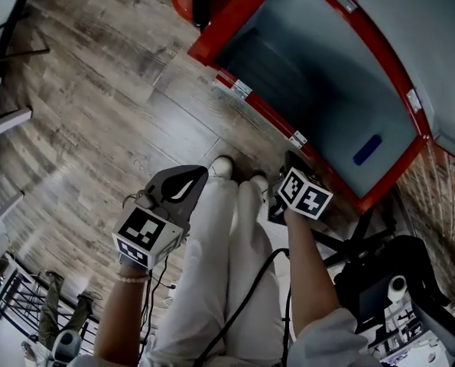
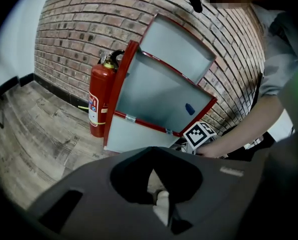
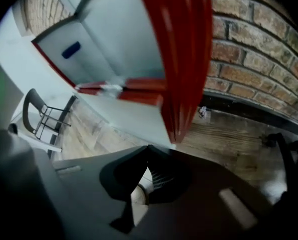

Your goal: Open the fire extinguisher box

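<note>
- Left hand-held gripper (image 1: 189, 183) sits at 7 o'clock in the head view. Its jaws are pressed together on nothing, and only a pale shoe and the floor show past them.
- Right hand-held gripper (image 1: 287, 182) sits at about 4 o'clock, just beside the lower red edge of the fire extinguisher box (image 1: 395, 75). Its jaws are also closed and empty, with no part of the box between them.
- The box fills the 1 to 2 o'clock part of the head view and stands on the wooden floor (image 1: 97, 90) against the brick wall (image 2: 78, 29).
- Its red-framed door (image 2: 159, 99), with a blue handle (image 1: 367, 150), appears swung away from the body, so the grey inside shows.
- Step in hand, as I judge it: the opening looks done or very nearly done, and neither gripper is working the door.
- Next move, if one is needed: push the red edge at 2 o'clock a little wider with the closed right jaws. Otherwise draw both hands clear so the door is not knocked back.
- Count:
  - two hand-held grippers
  - one box
  - one door
  - one blue handle
  - two hinges (image 1: 241, 89) seen along the lower edge
  - one red fire extinguisher (image 2: 98, 101), standing beside the box at 12 o'clock in the head view
</note>
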`<state>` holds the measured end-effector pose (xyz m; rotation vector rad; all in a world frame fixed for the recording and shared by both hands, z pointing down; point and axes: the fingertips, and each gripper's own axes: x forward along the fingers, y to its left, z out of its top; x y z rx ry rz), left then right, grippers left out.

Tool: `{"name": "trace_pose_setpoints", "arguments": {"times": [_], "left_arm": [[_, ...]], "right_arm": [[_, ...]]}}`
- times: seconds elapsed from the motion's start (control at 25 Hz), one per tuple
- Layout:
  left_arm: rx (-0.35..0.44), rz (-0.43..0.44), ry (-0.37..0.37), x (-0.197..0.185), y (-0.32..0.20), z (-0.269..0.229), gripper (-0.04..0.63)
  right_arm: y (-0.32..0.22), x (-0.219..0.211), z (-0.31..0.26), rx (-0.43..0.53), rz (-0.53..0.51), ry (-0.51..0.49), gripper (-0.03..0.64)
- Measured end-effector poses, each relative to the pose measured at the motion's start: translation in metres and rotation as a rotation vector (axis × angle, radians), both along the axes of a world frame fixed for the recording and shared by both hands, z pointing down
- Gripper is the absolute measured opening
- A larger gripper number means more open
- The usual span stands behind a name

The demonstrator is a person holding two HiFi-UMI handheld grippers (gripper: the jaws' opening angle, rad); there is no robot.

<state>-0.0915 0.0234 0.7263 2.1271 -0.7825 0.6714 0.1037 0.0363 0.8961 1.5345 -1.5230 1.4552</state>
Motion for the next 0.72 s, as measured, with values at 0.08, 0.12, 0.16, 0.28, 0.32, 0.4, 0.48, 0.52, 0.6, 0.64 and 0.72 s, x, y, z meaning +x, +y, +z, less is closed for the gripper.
{"name": "trace_pose_setpoints", "arguments": {"times": [0.08, 0.12, 0.16, 0.28, 0.32, 0.4, 0.48, 0.52, 0.6, 0.64, 0.72], "left_arm": [[0.016, -0.002, 0.007, 0.004, -0.005, -0.014, -0.002], [0.024, -0.003, 0.009, 0.006, -0.008, -0.022, -0.002], [0.031, -0.006, 0.012, 0.008, -0.01, -0.031, -0.003], [0.063, -0.017, 0.027, 0.017, -0.02, -0.064, -0.003], [0.077, -0.012, 0.035, 0.021, -0.023, -0.078, -0.003], [0.103, 0.012, 0.045, 0.028, -0.025, -0.105, -0.003], [0.129, 0.038, 0.046, 0.029, -0.028, -0.132, -0.003], [0.143, 0.044, 0.045, 0.028, -0.031, -0.145, -0.003], [0.175, 0.035, 0.05, 0.028, -0.039, -0.175, -0.003], [0.191, 0.029, 0.052, 0.028, -0.042, -0.192, -0.003], [0.225, 0.027, 0.053, 0.029, -0.045, -0.226, -0.003]], "right_arm": [[-0.004, -0.006, -0.023, 0.035, -0.024, -0.013, 0.008], [-0.005, -0.009, -0.036, 0.051, -0.037, -0.02, 0.008], [-0.007, -0.013, -0.05, 0.068, -0.05, -0.028, 0.008], [-0.021, -0.021, -0.1, 0.153, -0.096, -0.058, 0.006], [-0.026, -0.023, -0.119, 0.186, -0.11, -0.066, 0.007], [-0.032, -0.025, -0.158, 0.238, -0.133, -0.077, 0.006], [-0.039, -0.026, -0.198, 0.283, -0.156, -0.082, 0.006], [-0.044, -0.025, -0.219, 0.308, -0.17, -0.081, 0.007], [-0.054, -0.023, -0.261, 0.367, -0.203, -0.072, 0.006], [-0.059, -0.021, -0.283, 0.398, -0.219, -0.066, 0.006], [-0.065, -0.017, -0.326, 0.456, -0.243, -0.055, 0.006]]}}
